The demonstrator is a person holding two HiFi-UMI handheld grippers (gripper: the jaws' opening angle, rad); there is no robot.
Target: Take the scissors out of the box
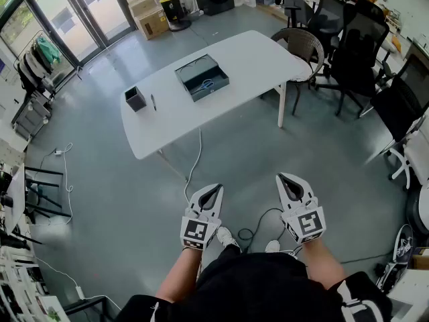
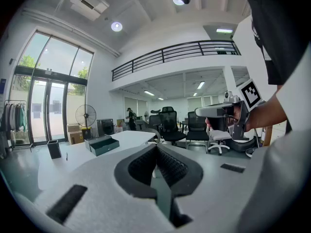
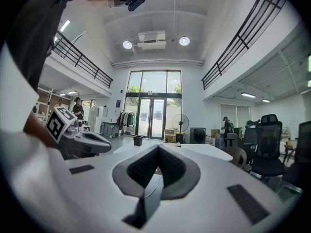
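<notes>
Currently you hold both grippers low in front of you, well apart from the white tabletop (image 1: 255,59). The left gripper (image 1: 214,189) and right gripper (image 1: 287,179) are clenched on nothing, jaws meeting at the tips. The scissors (image 1: 206,84) lie inside the open dark box (image 1: 213,88) on that tabletop, with a black pen cup (image 1: 135,98) nearby.

The head view looks steeply down from above the person, with the white table (image 1: 234,66) well ahead. Each gripper view sits low just behind its own jaws and faces level toward that same table (far off in both). The left gripper view catches the right gripper (image 2: 199,113) at its right, the right gripper view the left gripper (image 3: 104,148) at its left
</notes>
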